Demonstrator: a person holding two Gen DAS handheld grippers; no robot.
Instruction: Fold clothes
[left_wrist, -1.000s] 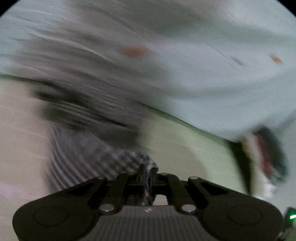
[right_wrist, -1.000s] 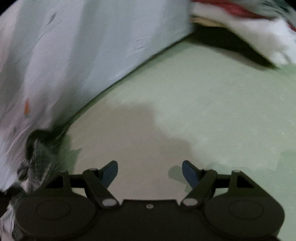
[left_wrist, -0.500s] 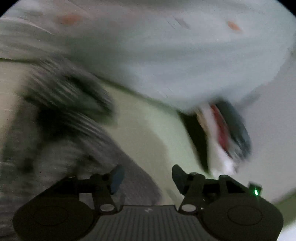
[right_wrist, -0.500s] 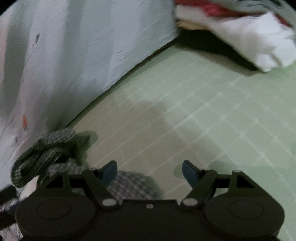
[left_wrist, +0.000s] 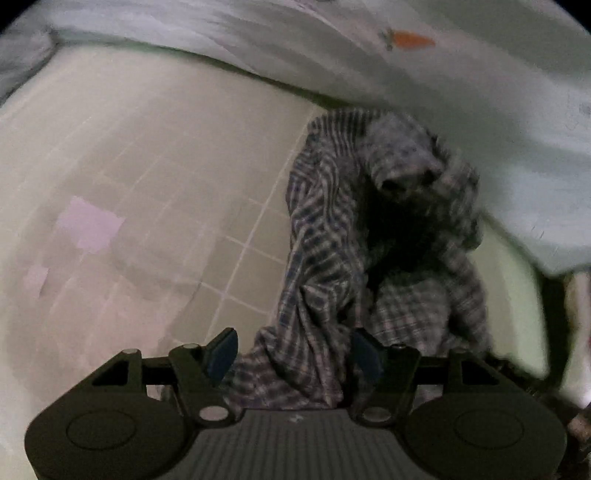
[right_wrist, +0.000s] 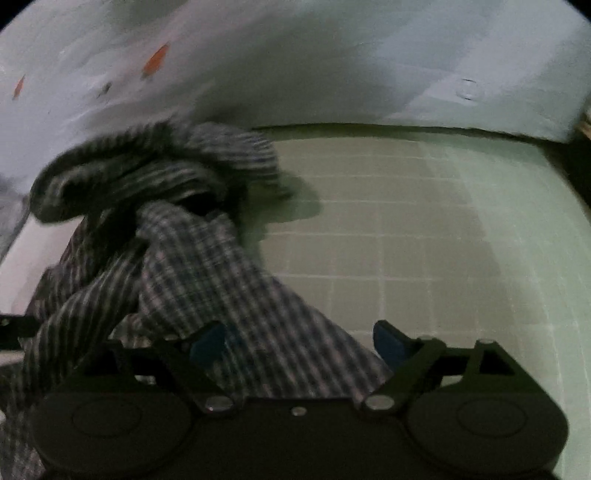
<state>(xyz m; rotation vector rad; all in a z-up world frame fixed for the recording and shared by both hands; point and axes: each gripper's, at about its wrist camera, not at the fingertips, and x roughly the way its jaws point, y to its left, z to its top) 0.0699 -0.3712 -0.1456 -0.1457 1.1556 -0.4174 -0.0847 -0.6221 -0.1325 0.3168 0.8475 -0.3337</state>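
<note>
A crumpled plaid shirt (left_wrist: 325, 258) lies in a heap on the green gridded mat (left_wrist: 166, 166). My left gripper (left_wrist: 293, 352) hangs open just over the heap's near end. A fold of the cloth runs between its blue pads (left_wrist: 221, 349), which do not press on it. In the right wrist view the same plaid shirt (right_wrist: 192, 258) fills the left side and one flap reaches down between my fingers. My right gripper (right_wrist: 297, 343) is wide, its jaws are opening, and the pads stand clear of the flap.
A pale blue sheet with small orange prints (left_wrist: 461, 81) drapes along the far edge of the mat; in the right wrist view this sheet (right_wrist: 332, 66) is there too. A bare stretch of the mat (right_wrist: 443, 240) shows to the right. Folded white clothes (left_wrist: 580, 314) sit at the far right.
My left gripper was shut on the plaid cloth and has opened; the shirt now rests on the mat. My right gripper swung left and rolled, bringing the shirt between its fingers.
</note>
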